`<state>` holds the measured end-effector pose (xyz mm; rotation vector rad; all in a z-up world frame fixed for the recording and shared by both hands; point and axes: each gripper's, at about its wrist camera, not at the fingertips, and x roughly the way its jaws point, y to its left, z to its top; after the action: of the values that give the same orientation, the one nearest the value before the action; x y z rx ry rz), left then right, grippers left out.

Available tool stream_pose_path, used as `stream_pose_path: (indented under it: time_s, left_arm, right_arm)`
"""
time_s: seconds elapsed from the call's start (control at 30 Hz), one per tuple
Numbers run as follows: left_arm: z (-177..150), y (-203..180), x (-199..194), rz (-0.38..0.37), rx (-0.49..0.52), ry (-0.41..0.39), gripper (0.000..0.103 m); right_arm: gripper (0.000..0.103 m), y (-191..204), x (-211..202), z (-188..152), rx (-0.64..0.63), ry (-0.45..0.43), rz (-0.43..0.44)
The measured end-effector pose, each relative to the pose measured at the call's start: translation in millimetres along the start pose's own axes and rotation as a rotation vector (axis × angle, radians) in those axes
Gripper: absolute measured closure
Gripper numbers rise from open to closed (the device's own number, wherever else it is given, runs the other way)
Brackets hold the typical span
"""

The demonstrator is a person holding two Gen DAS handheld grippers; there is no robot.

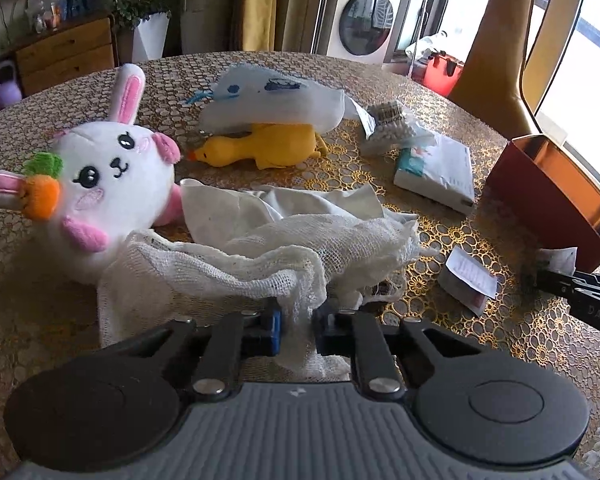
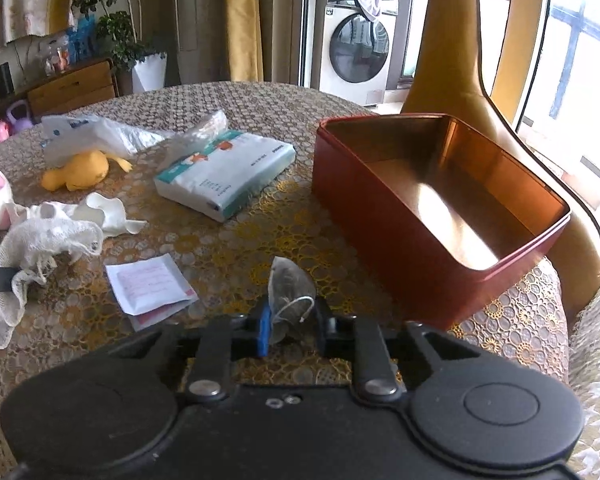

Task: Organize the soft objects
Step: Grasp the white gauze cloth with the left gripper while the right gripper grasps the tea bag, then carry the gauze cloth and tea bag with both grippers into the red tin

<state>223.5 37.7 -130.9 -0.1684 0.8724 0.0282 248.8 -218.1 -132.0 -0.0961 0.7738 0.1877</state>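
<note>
We've got the left gripper [image 1: 296, 330] nearly closed on the white open-weave gauze cloth [image 1: 268, 256]: a fold of it hangs down btw the two fingers, pinched there, w/ the rest bunched up on the table just ahead of the tips. The gauze touches the white plush bunny w/ pink ears and an orange felt carrot [image 1: 108, 184] on its left side and overlaps a smooth white cloth [image 1: 276, 204] behind it.

Our right gripper [image 2: 292, 328] is also drawn in tight, pads pressing a small translucent pyramid tea bag w/ a white string [image 2: 290, 286]; the bag sticks up above the fingertips. Just beside it on the right sits the open red-brown rectangular metal tin [image 2: 384, 236], empty inside. A small white paper sachet w/ pink print [image 2: 148, 284] lies flat on the gold lace tablecloth [image 2: 236, 236], left of the right gripper. Farther back: yellow rubber duck [image 1: 256, 146], white tissue pack w/ teal edge [image 2: 224, 168].
</note>
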Motion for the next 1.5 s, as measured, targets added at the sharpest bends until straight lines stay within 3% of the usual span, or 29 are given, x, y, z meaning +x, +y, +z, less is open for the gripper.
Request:
stream_pose_path:
  time_s: [0.5, 0.63, 0.87, 1.2, 1.5]
  left_arm:
    - [11, 4, -68, -0.053, 0.020, -0.075, 0.090]
    - [21, -2, -90, -0.047, 0.063, -0.101, 0.090]
    - [40, -19, -121, -0.100, 0.113, -0.132, 0.090]
    - [67, -68, -131, -0.168, 0.215, -0.144, 0.090]
    - [99, -128, -121, -0.229, 0.300, -0.168, 0.090]
  right_arm:
    - [0.083, -5, -71, 2, 0.006, -0.075, 0.140]
    - [0.083, -6, -93, 6, 0.003, -0.094, 0.164]
    - [0.083, -11, -124, 14, -0.004, -0.127, 0.202]
    - [0.083, -32, -149, 33, -0.006, -0.163, 0.180]
    - [0.082, -64, -138, 50, 0.025, -0.169, 0.120]
